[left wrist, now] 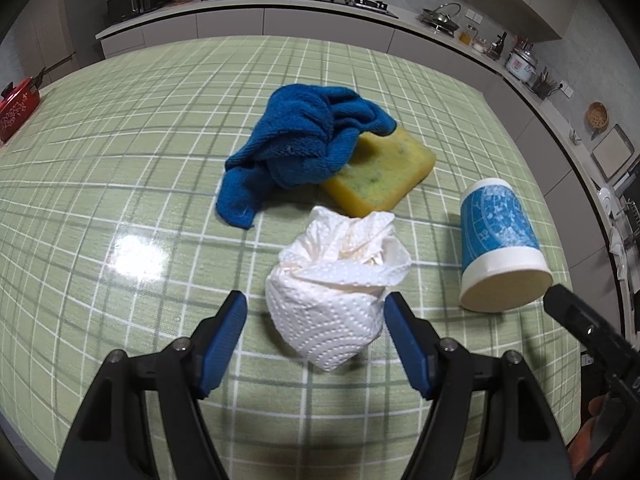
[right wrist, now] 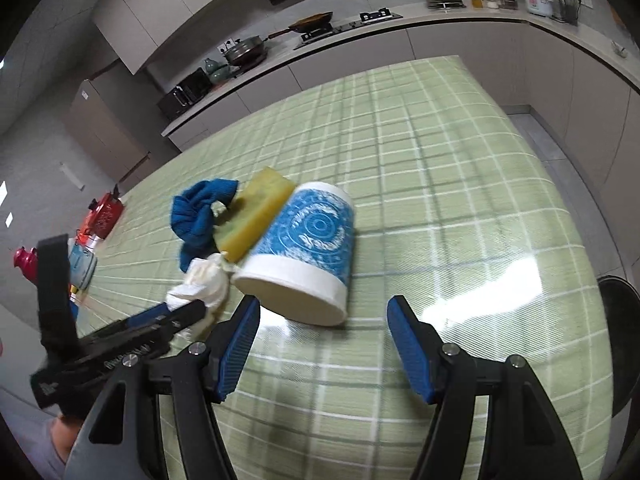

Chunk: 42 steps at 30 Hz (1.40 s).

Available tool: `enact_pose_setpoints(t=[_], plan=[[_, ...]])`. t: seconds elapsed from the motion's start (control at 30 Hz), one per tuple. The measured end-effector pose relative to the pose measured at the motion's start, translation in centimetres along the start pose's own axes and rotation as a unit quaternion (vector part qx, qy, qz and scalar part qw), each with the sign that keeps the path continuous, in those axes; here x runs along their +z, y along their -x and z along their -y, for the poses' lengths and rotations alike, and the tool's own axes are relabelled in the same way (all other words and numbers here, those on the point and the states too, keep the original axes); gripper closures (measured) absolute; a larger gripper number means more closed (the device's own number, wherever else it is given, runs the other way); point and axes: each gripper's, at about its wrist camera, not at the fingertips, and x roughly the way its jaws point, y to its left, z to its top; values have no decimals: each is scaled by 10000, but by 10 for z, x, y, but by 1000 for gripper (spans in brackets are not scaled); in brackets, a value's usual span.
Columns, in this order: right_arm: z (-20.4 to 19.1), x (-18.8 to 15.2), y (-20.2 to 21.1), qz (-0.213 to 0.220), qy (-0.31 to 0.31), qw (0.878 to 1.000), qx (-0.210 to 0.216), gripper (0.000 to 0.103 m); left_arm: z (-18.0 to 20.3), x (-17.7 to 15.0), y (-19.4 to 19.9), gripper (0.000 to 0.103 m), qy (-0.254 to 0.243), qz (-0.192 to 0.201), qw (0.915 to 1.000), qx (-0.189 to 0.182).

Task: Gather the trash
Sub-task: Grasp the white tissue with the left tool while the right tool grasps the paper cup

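Note:
A crumpled white paper towel (left wrist: 336, 288) lies on the green checked tablecloth (left wrist: 120, 168). It sits between the blue pads of my left gripper (left wrist: 314, 304), which is open; the right pad is close against the towel and the left pad stands clear. A blue and white paper cup (right wrist: 308, 248) lies on its side, one flat end facing the camera, just ahead of my open right gripper (right wrist: 323, 302). In the left wrist view the cup (left wrist: 500, 248) lies to the towel's right. The paper towel (right wrist: 200, 284) shows left of the cup in the right wrist view.
A blue cloth (left wrist: 304, 136) drapes over a yellow sponge (left wrist: 384, 172) behind the towel. A red pot (left wrist: 18, 108) stands at the table's left edge. A dark round seat (right wrist: 616, 320) is beside the table's right edge. A kitchen counter (left wrist: 240, 8) runs behind.

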Motion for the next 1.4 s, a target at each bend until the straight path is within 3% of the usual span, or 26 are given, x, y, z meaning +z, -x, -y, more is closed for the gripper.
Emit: enact_pose_setpoints(t=[0.27,0.5,0.67,0.8,0.93,1.0,1.1,1.27,1.4], plan=[[-25,18,-15,40,-37,9999,95,30,-11,4,-7,35,2,58,10000,-28],[-28,30,-44,-80,-198,9987,-471,28,-18,7,-11,38,-30,21,9999,-93],[-27,28,-62,-286,-262,9975,-585,28,-19,13,-11,39,-72,58,9997,-224],[-26,25,-67,-354,-319,9969,-633,28,-19,17,-11,51,-47,78,9993,-371],[-24,24,-68,-394,-302,9968,-622,29,-22,18,-10,51,-10,56,9991,-410],[-24,24,-69,-424,-260,9968,-620,29,-22,17,-8,42,37,81,9993,-359],[-26,24,-68,-410,-154,9970,-642,31,-21,16,-6,35,46,168,9994,-296],[-27,23,-69,-480,-79,9968,-641,31,-15,18,-7,35,-24,230,9990,-370],[-28,23,-69,-495,-22,9969,-619,31,-12,19,-11,56,-59,185,9987,-472]])
